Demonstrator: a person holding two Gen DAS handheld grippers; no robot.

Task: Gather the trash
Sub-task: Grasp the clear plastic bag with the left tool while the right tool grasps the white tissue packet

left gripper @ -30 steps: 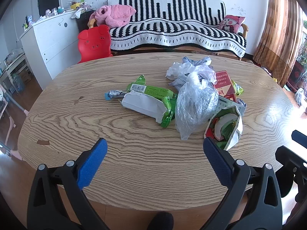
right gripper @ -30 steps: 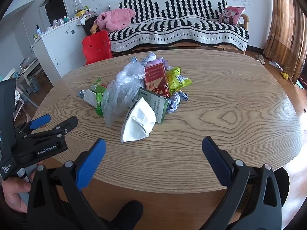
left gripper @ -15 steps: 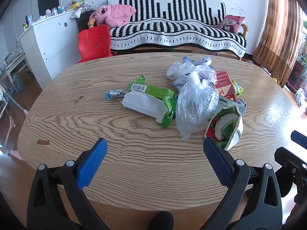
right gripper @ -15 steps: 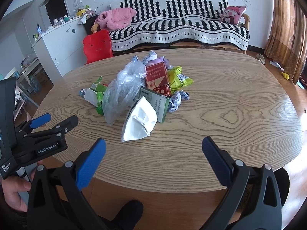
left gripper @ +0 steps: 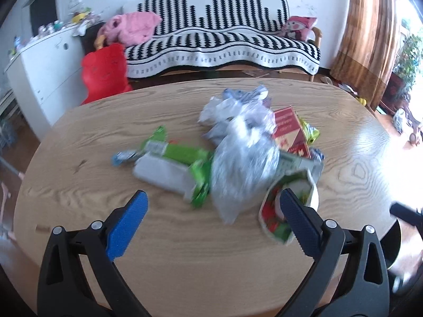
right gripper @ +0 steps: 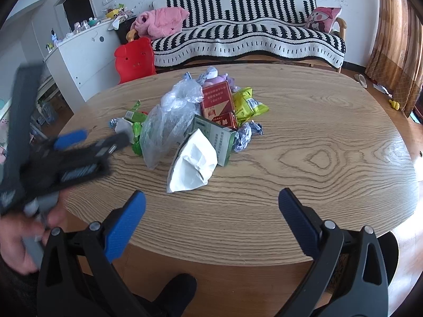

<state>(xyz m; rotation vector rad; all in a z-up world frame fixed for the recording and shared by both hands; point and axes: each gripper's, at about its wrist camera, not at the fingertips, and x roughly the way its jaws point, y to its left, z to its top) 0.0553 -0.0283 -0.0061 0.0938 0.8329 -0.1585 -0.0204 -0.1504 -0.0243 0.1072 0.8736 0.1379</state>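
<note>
Wood-grain counter [right gripper: 317, 137] w/ striped sofa [right gripper: 248, 34] behind. Trash pile [right gripper: 201, 124] sits mid-counter: clear plastic bag [right gripper: 169, 121], red box [right gripper: 218, 100], white wrapper [right gripper: 194, 163]. Left tongs [left gripper: 211, 214] spread wide, empty, just short of the pile. Right tongs [right gripper: 211, 211] spread, empty, nearer the counter edge.

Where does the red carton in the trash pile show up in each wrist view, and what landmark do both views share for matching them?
Left wrist: the red carton lies right of centre, behind the clear plastic bag.
Right wrist: the red carton lies near the middle, upper half, right of the clear plastic bag.
Shared landmark: the black-and-white striped sofa beyond the table.
</note>
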